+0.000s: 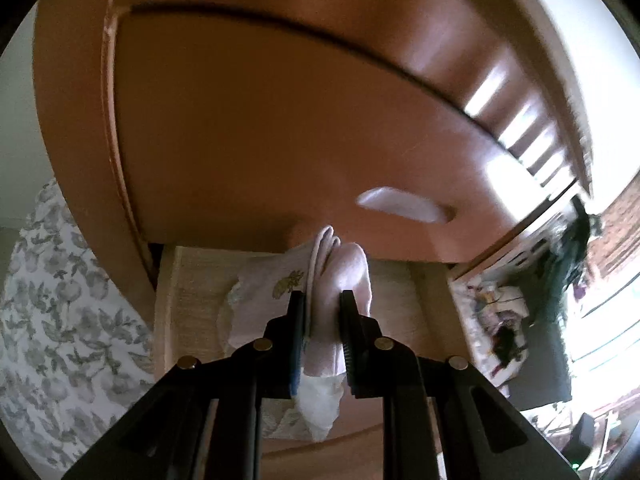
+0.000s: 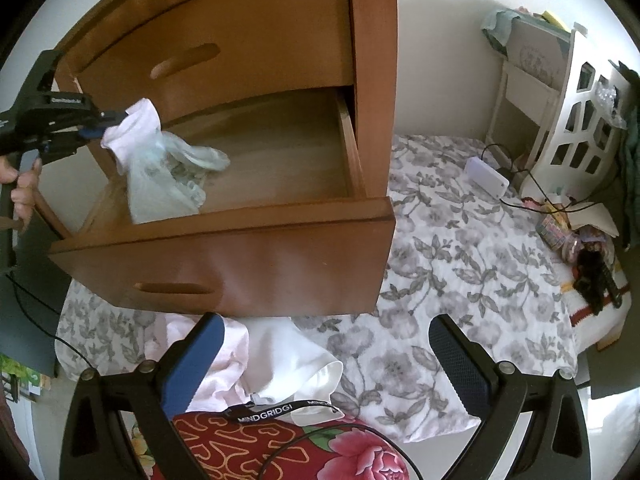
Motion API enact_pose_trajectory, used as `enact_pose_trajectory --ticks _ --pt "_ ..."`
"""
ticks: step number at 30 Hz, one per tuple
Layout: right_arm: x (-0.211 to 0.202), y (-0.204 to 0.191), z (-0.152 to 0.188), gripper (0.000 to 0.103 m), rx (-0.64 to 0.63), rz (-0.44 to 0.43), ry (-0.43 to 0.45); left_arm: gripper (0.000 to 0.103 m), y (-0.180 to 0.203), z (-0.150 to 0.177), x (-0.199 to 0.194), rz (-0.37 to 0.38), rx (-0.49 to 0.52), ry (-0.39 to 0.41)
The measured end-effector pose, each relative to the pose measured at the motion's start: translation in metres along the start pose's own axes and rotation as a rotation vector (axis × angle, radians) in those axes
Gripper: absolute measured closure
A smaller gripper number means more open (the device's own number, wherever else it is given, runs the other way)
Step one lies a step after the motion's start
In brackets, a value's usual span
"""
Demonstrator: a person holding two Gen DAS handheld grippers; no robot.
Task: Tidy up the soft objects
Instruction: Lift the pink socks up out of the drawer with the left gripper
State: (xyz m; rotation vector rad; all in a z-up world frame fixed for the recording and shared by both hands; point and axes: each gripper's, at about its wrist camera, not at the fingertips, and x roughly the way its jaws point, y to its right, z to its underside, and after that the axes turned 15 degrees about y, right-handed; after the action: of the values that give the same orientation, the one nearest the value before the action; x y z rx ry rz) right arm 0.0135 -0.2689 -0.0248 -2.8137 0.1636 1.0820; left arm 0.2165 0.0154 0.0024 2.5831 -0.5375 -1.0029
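Pink cloth (image 1: pixel 344 280) pinched between left gripper (image 1: pixel 322 300) fingers, hanging over drawer (image 2: pixel 280 216); lower fully inside before release. Right gripper (image 2: pixel 328 364) fingers spread, empty

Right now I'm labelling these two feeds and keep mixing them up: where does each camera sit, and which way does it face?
Left wrist view: sits on the left gripper, looking down its fingers, which pinch a pale pink cloth above the open drawer, curved drawer front behind.
Right wrist view: sits on the right gripper, jaws open, facing the wooden nightstand standing on the floral bedspread; a hand shows at left.
Shared: open drawer, pink cloth, left gripper.
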Motion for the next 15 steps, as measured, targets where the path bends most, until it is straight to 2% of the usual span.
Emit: enact_pose_trajectory --ticks 2,11,15 --pt "-0.002 0.000 -0.002 0.000 0.001 0.002 0.009 0.085 -0.001 -0.009 -0.012 0.015 -0.025 0.014" --pt "-0.008 -0.001 -0.003 0.000 0.001 -0.004 0.022 0.085 0.010 -0.035 -0.058 0.063 -0.023 0.097" --pt "-0.011 -0.001 -0.004 0.000 0.005 -0.004 0.029 0.085 0.018 -0.036 -0.079 0.083 -0.017 0.132"
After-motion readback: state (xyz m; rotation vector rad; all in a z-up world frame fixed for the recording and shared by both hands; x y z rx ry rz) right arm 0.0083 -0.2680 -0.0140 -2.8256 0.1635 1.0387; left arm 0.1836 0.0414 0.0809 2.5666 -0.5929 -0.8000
